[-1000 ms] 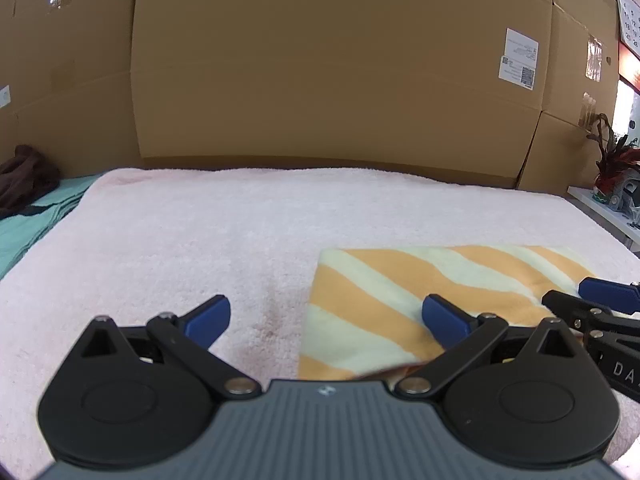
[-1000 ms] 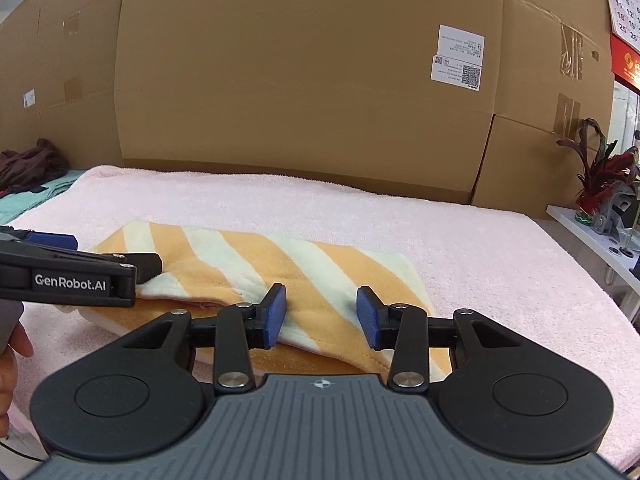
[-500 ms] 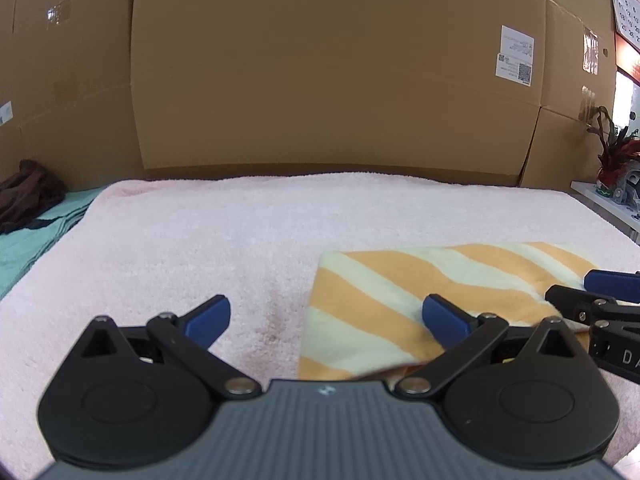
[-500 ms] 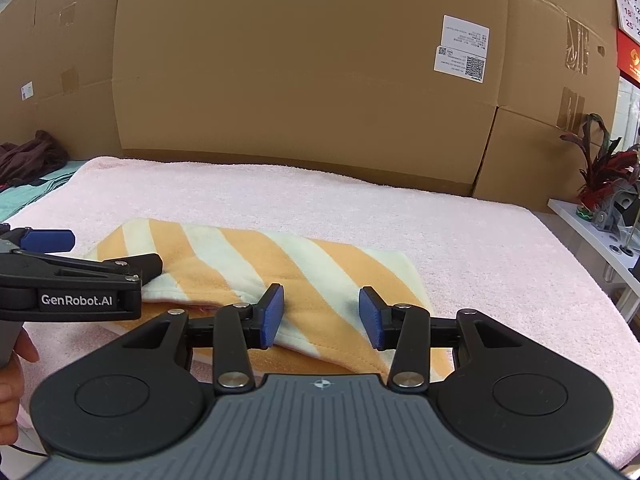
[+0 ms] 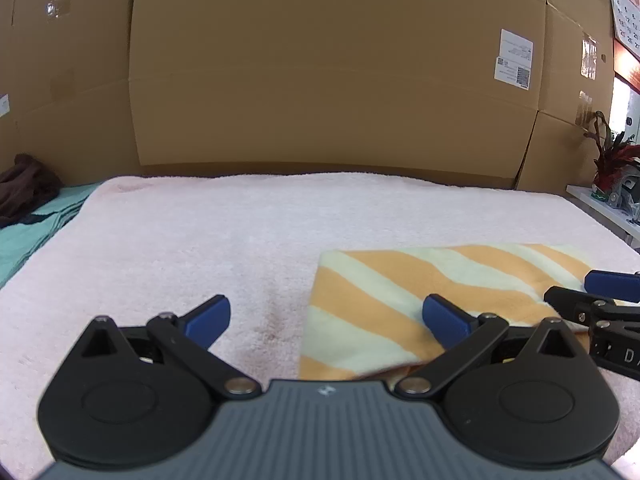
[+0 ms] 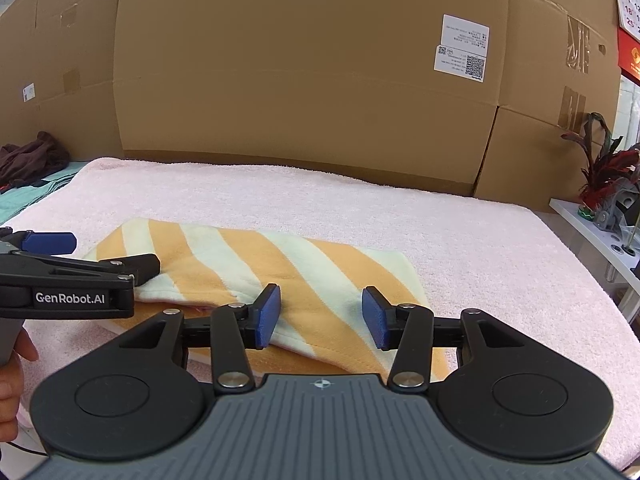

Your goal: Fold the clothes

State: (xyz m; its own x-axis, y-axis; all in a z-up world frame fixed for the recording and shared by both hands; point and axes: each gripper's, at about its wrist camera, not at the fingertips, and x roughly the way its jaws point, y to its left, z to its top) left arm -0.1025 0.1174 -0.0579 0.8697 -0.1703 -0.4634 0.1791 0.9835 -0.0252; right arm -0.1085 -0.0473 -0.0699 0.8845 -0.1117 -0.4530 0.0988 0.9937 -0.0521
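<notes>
Our right gripper (image 6: 320,316) has just been easing its jaws apart, pads clear of the fold of the striped orange-and-cream cloth (image 6: 280,268) lying between them, and our left gripper (image 5: 326,318) stands wide open over that cloth's left edge, holding nothing. The cloth lies folded flat on the pink towel (image 6: 460,232) covering the counter, in front of the cardboard boxes (image 6: 300,72). We judge a fold freshly laid; next we need a new pinch on an edge.
</notes>
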